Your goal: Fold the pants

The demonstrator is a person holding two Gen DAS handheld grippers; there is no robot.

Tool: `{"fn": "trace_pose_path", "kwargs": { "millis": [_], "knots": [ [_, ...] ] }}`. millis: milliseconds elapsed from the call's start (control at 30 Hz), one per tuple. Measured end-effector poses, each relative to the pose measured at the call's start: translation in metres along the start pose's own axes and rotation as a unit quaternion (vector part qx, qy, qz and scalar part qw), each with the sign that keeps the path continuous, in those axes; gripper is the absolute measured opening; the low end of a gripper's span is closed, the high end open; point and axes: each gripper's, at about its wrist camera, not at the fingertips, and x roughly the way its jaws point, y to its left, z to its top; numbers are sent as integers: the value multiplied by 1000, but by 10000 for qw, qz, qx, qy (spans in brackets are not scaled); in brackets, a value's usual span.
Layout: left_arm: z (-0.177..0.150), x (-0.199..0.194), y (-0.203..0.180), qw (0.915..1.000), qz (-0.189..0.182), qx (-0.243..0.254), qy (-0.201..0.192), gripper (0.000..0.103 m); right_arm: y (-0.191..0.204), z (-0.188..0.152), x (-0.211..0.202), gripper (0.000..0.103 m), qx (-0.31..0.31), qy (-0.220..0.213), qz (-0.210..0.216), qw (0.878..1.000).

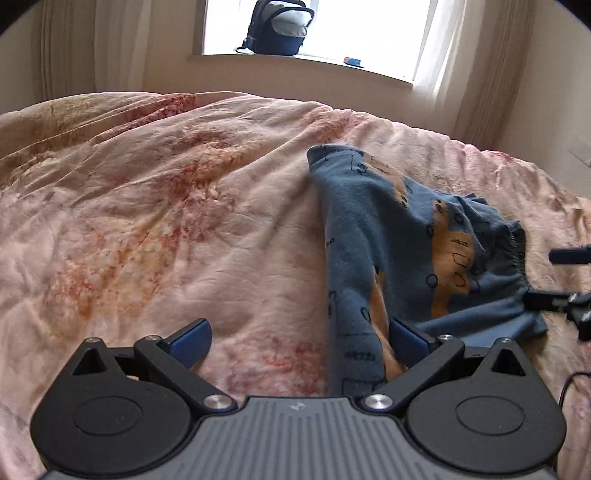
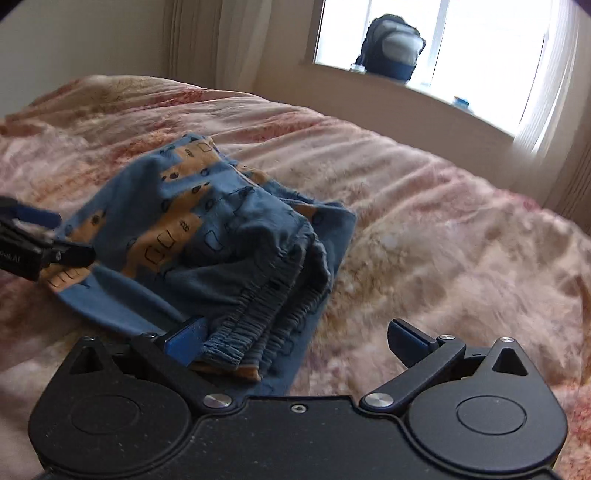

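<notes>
I see soft, light blue pants (image 1: 388, 236) bunched on the pink quilt (image 1: 166, 221), long axis running away toward the window, waistband (image 2: 266, 314) nearest my right gripper (image 2: 299, 343), both it and my left gripper (image 1: 299, 343) spread wide, gripping nothing; I'd pinch the elastic.

1. The pink quilt (image 1: 147, 229) lies broad and bare to the left of the pants (image 1: 369, 229), giving free passage there.
2. The quilt to the right of the pants (image 2: 229, 236) is likewise bare out to the bed's edge.
3. The bunched pants form the one raised obstacle on the bed.
4. The left gripper (image 1: 301, 343) and right gripper (image 2: 297, 341) flank the pants closely, each in the other's way.
5. A backpack (image 1: 279, 27) stands on the far windowsill (image 1: 332, 72), well apart from the pants.
</notes>
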Motion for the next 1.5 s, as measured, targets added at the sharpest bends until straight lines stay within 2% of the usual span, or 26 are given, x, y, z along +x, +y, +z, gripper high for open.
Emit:
{"fn": "trace_pose_path", "kwargs": {
  "millis": [67,133,233,267,333,433,500,567,667,733,767,833,900,967,1100,1200,1300,1367,1500],
  "knots": [
    [8,-4,5,10000,-23,19,-61,103,-5,1,-13,102,82,-279,61,9996],
    [18,-14,1,9991,-79,126,-403,103,-5,2,-24,102,173,-681,-61,9975],
    [49,-3,-15,9972,-70,286,-694,103,-1,6,-22,102,783,-1602,-129,9839],
    [59,6,-23,9969,-28,345,-706,103,2,9,-13,102,875,-1745,-215,9805],
    [77,34,-37,9961,139,507,-702,103,11,19,13,102,705,-1670,-657,9812],
    [88,81,-45,9940,643,800,-372,103,9,16,40,102,536,-1340,-1194,9823],
    [90,92,-37,9968,413,639,-231,103,-2,5,42,102,499,-1359,-1453,9787],
    [88,86,-28,9993,241,217,-203,103,-15,-1,35,102,555,-1492,-1418,9770],
    [89,69,-24,9995,241,-106,-188,103,-17,0,18,102,679,-1797,-1360,9719],
    [81,52,-24,9993,172,-216,-246,103,-7,4,7,102,509,-1940,-1050,9740],
    [74,44,-24,9993,146,-182,-289,103,-1,5,5,102,399,-1909,-850,9771],
    [59,36,-21,9990,319,-68,-317,103,13,6,5,102,131,-1666,-570,9843],
    [44,34,-19,9979,597,104,-222,103,25,-2,12,102,-228,-1280,-736,9888],
    [33,27,-14,9981,548,121,-251,103,25,-15,19,102,-390,-946,-1002,9897],
    [30,9,-14,9979,592,65,-235,103,4,-11,-1,102,386,-940,-823,9914],
    [30,0,-19,9977,596,223,-221,103,9,-2,-24,102,471,-1246,-564,9895],
    [25,-1,-24,9972,620,383,-152,103,22,5,-27,102,378,-1134,-296,9924],
    [23,0,-25,9972,610,412,-95,103,32,3,-20,102,173,-914,-239,9954],
    [19,3,-23,9981,530,324,53,103,46,-3,7,102,-337,-128,-345,9988]
  ]
}}
